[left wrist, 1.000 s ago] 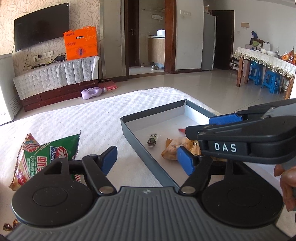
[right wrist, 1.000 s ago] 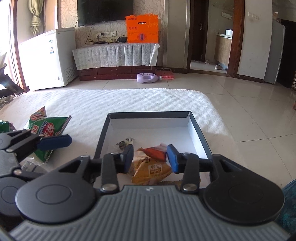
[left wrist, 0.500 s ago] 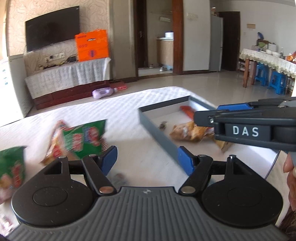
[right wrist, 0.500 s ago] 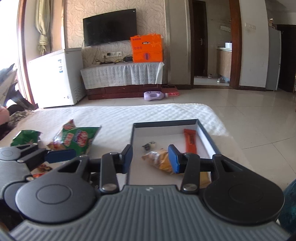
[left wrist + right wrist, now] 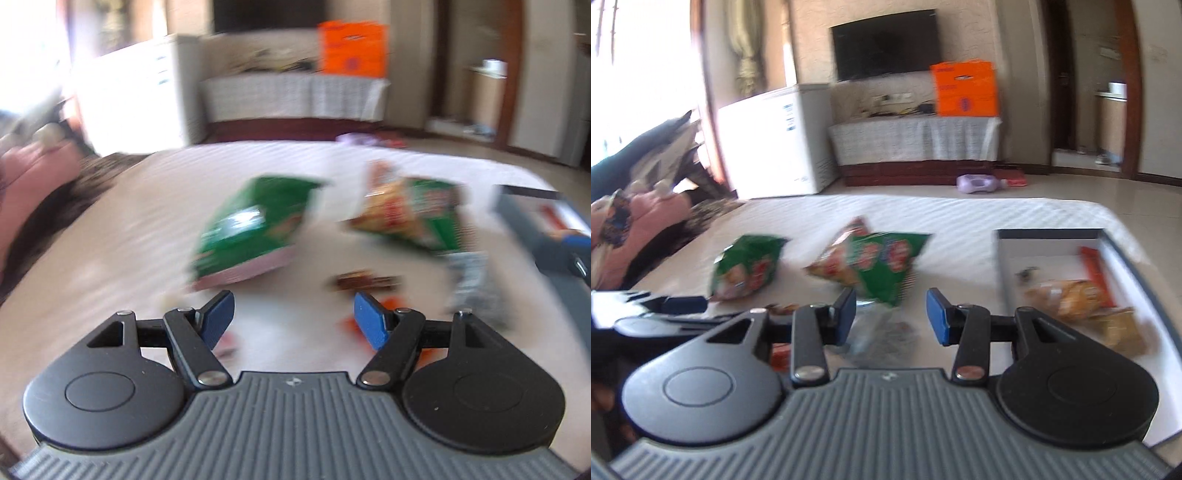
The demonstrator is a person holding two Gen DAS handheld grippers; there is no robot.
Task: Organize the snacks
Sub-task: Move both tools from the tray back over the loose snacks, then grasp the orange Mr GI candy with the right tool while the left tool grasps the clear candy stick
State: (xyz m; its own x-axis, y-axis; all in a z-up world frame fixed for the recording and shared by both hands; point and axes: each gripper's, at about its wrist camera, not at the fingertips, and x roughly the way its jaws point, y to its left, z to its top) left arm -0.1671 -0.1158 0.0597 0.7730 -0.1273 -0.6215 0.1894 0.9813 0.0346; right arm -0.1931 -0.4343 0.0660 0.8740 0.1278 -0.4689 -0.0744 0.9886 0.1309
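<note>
Two green snack bags lie on the white bed: one [image 5: 251, 232] [image 5: 750, 267] to the left, one [image 5: 410, 214] [image 5: 875, 262] to the right. A small brown bar [image 5: 365, 282] and a clear wrapper [image 5: 469, 277] [image 5: 882, 328] lie nearer. The grey tray [image 5: 1049, 234] [image 5: 524, 221] on the right holds an orange packet [image 5: 1071, 293], a red bar [image 5: 1097, 269] and a small dark sweet [image 5: 1027, 275]. My left gripper [image 5: 293, 319] is open and empty, just short of the bags. My right gripper [image 5: 891, 315] is open and empty above the clear wrapper.
A pink and dark heap of bedding [image 5: 635, 229] lies at the bed's left edge. Beyond the bed stand a white freezer [image 5: 775, 144], a covered TV bench with an orange box [image 5: 964, 88], and a purple bottle [image 5: 979, 183] on the floor.
Both grippers have swung left, away from the tray and toward the loose snack bags. The tray now sits at the right of both views. Both stay open and empty.
</note>
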